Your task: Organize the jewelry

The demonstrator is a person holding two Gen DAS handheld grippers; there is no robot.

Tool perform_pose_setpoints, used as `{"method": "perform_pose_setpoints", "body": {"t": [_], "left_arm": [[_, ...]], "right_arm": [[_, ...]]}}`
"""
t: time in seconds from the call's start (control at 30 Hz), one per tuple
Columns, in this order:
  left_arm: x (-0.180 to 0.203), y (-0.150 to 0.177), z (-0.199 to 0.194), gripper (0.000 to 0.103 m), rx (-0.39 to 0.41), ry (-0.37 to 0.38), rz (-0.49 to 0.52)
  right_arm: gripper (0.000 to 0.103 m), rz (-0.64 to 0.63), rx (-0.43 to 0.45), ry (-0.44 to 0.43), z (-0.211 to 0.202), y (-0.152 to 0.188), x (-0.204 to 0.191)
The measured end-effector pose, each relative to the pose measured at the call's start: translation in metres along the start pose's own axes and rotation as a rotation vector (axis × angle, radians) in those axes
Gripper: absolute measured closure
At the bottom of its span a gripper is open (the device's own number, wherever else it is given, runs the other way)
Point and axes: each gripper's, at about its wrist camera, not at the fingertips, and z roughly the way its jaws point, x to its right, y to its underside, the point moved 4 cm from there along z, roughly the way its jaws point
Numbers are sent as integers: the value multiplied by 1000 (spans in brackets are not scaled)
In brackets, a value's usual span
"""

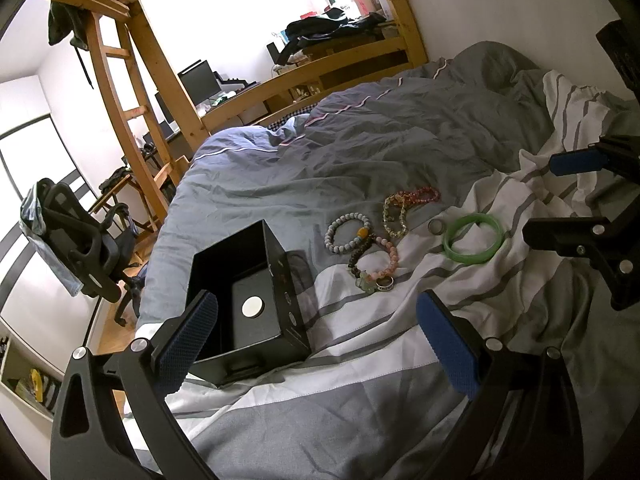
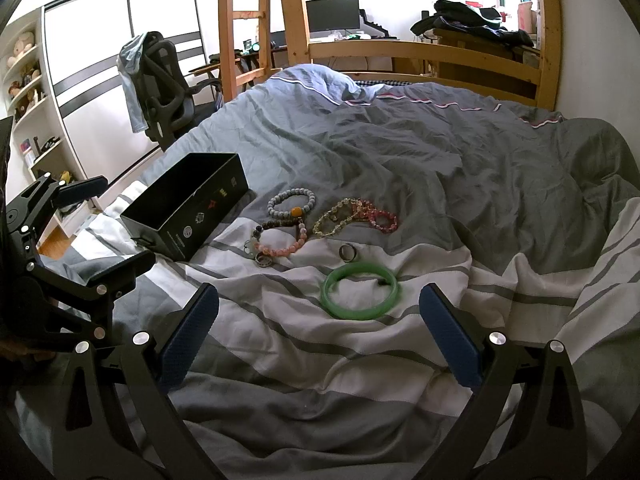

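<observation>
An open black box [image 1: 244,292] [image 2: 188,208] sits on the bed with a white disc [image 1: 253,306] on its floor. Beside it lie a green bangle [image 1: 474,243] [image 2: 361,297], a grey bead bracelet [image 1: 347,234] [image 2: 291,202], a pink bead bracelet [image 1: 386,264] [image 2: 286,246], a yellow bracelet [image 1: 394,216] [image 2: 334,218], a red bracelet [image 1: 424,195] [image 2: 380,218] and two rings [image 1: 436,226] [image 1: 385,284] [image 2: 347,252] [image 2: 264,261]. My left gripper [image 1: 316,344] is open and empty just in front of the box. My right gripper [image 2: 320,340] is open and empty, close to the bangle.
The bed has a rumpled grey duvet [image 2: 400,140] and a striped blanket [image 2: 320,360]. A wooden loft frame [image 2: 420,52], a desk with a monitor [image 2: 332,14] and an office chair [image 2: 160,88] stand beyond the bed. Shelves [image 2: 28,92] are at the left.
</observation>
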Motion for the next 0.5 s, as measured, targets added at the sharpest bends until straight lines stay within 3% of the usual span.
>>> {"method": "perform_pose_setpoints", "body": {"t": [0.5], "left_arm": [[1, 1, 1, 4, -2, -1, 5]], "right_arm": [[4, 0, -4, -1, 1, -4, 1]]}}
